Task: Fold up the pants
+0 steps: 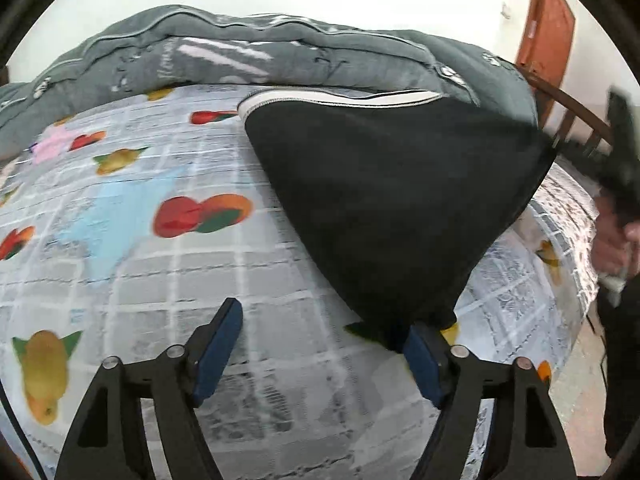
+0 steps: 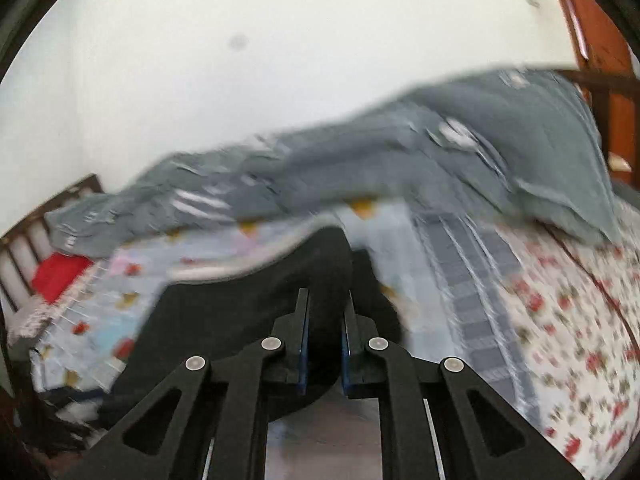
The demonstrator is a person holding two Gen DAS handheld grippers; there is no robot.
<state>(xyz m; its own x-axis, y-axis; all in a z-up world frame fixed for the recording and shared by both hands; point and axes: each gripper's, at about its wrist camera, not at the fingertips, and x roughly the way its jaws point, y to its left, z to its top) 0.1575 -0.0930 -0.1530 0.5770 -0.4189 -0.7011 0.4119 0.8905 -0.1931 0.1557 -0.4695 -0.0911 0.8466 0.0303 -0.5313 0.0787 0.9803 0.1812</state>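
Observation:
The black pants point(image 1: 392, 196) with a white side stripe hang above the bed, stretched between both grippers. In the left wrist view my left gripper point(image 1: 324, 332) is open wide; a corner of the pants drapes over its right finger point(image 1: 420, 356), not pinched. The other gripper point(image 1: 620, 152) shows blurred at the right edge, holding the pants' far corner. In the right wrist view my right gripper point(image 2: 325, 312) is shut on a bunched fold of the pants point(image 2: 240, 320).
A bed with a fruit-print sheet point(image 1: 180, 240) lies below. A grey quilt point(image 1: 280, 56) is piled along the wall side. A floral sheet point(image 2: 560, 320) covers the right part. A wooden headboard point(image 2: 24, 248), a red pillow point(image 2: 56, 276) and an orange door point(image 1: 548, 40) show.

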